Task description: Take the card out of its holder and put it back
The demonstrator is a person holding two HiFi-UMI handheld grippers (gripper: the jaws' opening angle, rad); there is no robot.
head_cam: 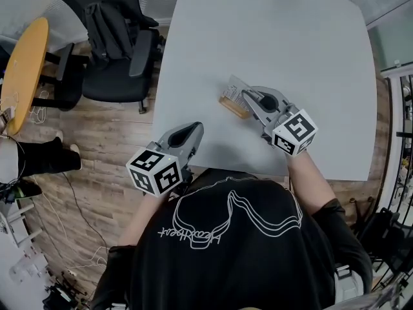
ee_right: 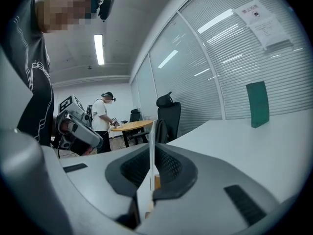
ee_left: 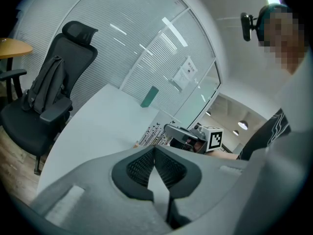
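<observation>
R gripper (head_cam: 247, 97) clamped on card (ee_right: 151, 146), by wooden holder (head_cam: 233, 106). L gripper (head_cam: 191, 132) jaws together, empty, near table (head_cam: 290, 57) edge.

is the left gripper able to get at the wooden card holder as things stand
Probably yes: only bare table lies between the left gripper and the wooden card holder. The right gripper, shut on the card, crowds its right side.

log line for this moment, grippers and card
phase: card grasp at holder | right gripper: shut on card | left gripper: shut, empty, off table edge | holder: on table
</observation>
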